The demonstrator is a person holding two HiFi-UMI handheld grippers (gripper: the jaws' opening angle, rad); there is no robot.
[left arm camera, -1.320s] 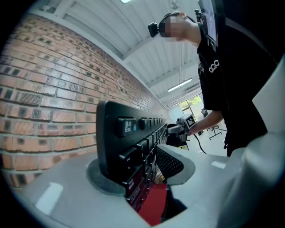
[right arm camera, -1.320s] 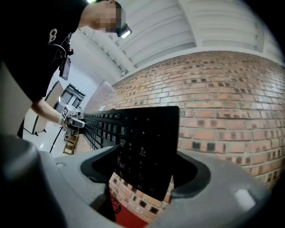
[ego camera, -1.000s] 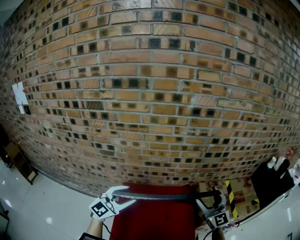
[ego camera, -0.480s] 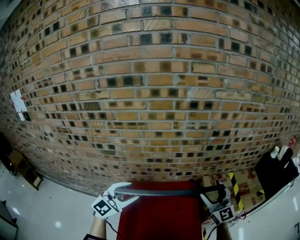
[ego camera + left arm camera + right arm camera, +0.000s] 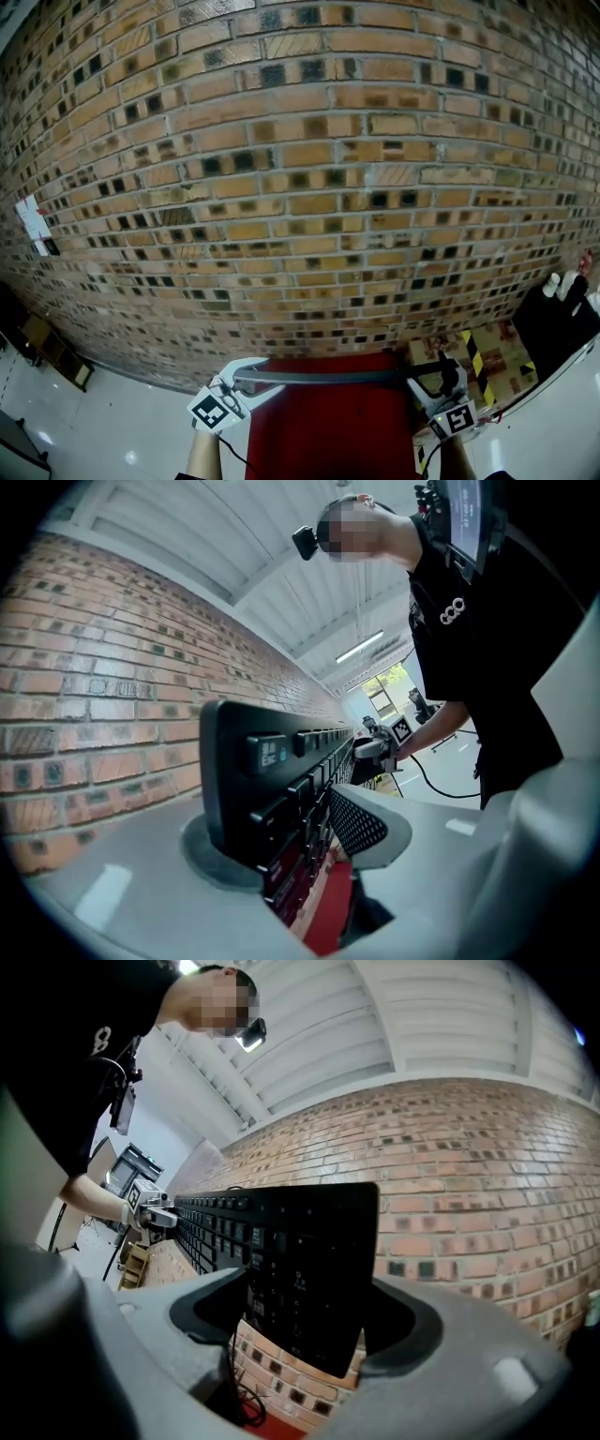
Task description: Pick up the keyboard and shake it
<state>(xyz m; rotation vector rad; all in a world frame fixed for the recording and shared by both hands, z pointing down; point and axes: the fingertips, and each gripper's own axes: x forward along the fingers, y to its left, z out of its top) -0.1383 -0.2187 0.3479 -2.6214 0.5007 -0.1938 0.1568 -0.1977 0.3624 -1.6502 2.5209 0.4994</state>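
Keyboard (image 5: 337,377) hung in the air at 6 o'clock of the head view. It showed as a thin dark bar lying level, in front of the brick wall (image 5: 300,187) and above a red mat (image 5: 328,441). The left gripper (image 5: 246,377) held its 9 o'clock end. In the left gripper view both jaws pressed on the end that carried the Esc key (image 5: 267,752). The right gripper (image 5: 434,377) held the 3 o'clock end, and in the right gripper view its jaws were clamped on the short edge of the keyboard. A box with yellow and black stripes (image 5: 478,361) stood near the right gripper, at about 2 o'clock from it.
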